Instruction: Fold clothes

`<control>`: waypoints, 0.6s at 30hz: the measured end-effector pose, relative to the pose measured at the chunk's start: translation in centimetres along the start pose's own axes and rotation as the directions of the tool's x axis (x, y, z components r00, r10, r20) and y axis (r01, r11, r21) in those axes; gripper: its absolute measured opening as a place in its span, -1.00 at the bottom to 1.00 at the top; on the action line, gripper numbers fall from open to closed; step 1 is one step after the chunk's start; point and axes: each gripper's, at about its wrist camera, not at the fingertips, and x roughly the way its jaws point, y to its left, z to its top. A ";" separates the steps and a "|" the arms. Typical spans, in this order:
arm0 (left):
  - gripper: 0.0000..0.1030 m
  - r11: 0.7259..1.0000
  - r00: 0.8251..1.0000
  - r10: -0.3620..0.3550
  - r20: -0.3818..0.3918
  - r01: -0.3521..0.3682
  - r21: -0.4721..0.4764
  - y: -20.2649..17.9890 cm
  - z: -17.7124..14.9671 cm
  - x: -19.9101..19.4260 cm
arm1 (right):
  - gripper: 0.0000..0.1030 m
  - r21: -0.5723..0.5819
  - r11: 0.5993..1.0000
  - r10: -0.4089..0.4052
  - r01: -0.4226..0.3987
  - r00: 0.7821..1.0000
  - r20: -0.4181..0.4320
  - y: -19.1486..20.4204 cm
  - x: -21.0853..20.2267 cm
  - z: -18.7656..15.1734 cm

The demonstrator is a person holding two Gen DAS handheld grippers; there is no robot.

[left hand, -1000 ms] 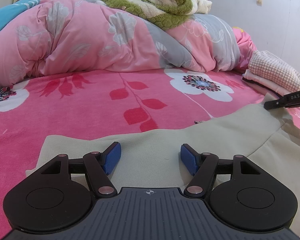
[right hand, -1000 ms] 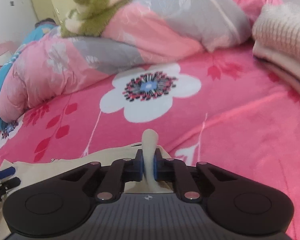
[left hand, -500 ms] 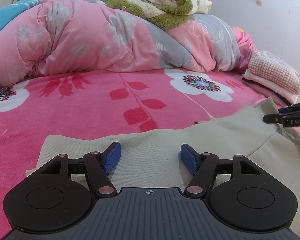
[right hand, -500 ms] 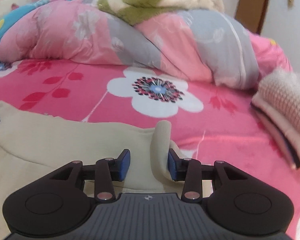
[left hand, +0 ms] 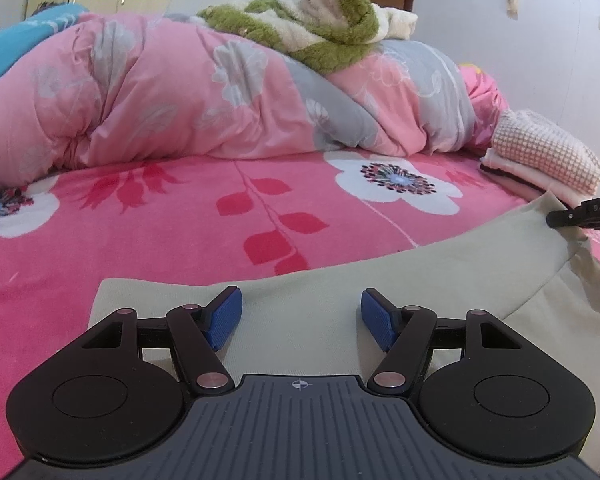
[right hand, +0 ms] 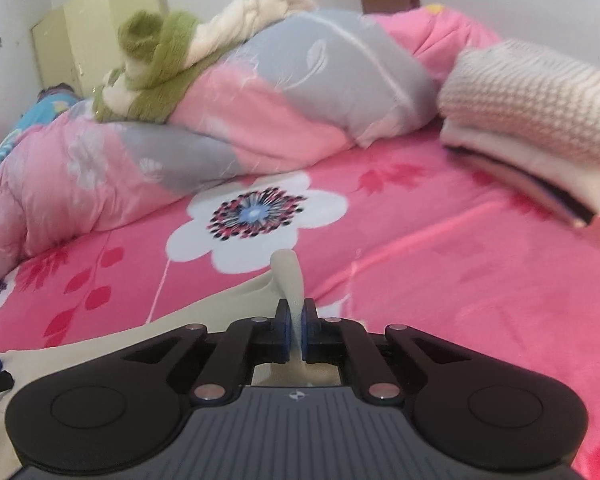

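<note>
Pinching the beige garment's (right hand: pixel 288 280) far corner w/ my right claw (right hand: pixel 294 330); cloth lies on the bed (left hand: pixel 180 232), long axis toward the left claw (left hand: pixel 300 318), spread over its near edge.

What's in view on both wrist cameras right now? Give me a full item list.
beige garment: 1, beige, flat on the bed sheet in front, one corner pinched
bed sheet: 1, pink with flowers, under everything
quilt: 1, pink and grey floral, bunched at the back
fleece blanket: 1, green and cream, on the quilt
folded clothes: 1 stack, cream and pink knit on top, right side
wardrobe: 1, pale yellow, far left
left gripper: open, over the garment
right gripper: just closed, shut on the garment's corner
</note>
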 end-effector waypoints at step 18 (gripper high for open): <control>0.30 0.998 1.000 0.023 -0.006 -0.023 -0.055 0.9 -0.2 0.2 | -0.42 -0.301 0.939 0.177 -0.167 0.984 0.007 3.5 0.5 2.4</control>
